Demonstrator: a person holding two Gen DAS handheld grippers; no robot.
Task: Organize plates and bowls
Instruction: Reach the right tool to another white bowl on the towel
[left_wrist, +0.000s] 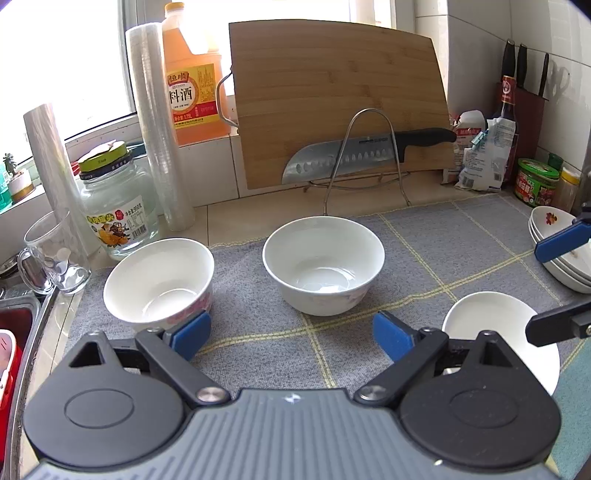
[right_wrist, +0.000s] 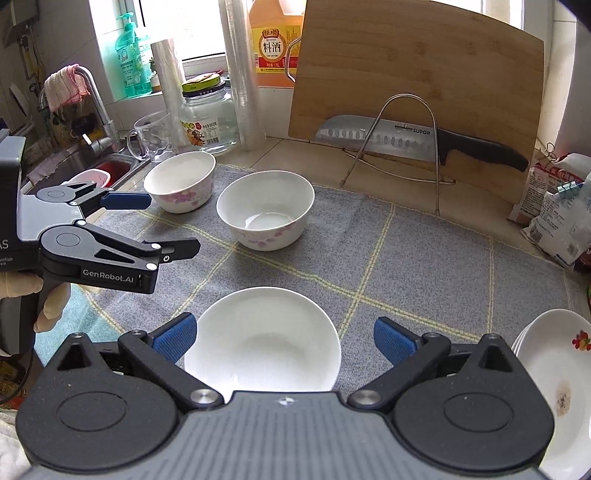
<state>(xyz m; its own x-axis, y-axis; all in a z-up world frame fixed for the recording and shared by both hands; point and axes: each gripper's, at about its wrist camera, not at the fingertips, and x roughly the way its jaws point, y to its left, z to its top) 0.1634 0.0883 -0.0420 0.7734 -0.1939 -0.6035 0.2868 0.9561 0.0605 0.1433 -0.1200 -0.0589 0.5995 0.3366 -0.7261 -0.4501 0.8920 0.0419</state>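
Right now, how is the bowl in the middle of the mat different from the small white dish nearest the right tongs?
The middle bowl is deep with steep walls; the small dish is shallow and wide.
The middle bowl has pink flowers on its outside; the small dish looks plain white.
The middle bowl stands farther back, toward the cutting board; the small dish lies just ahead of the right tongs.
Both are upright, empty, on the grey mat.

Bright daylight from the blown-out window (left_wrist: 55, 55); fisheye-bent edges, sharp focus.
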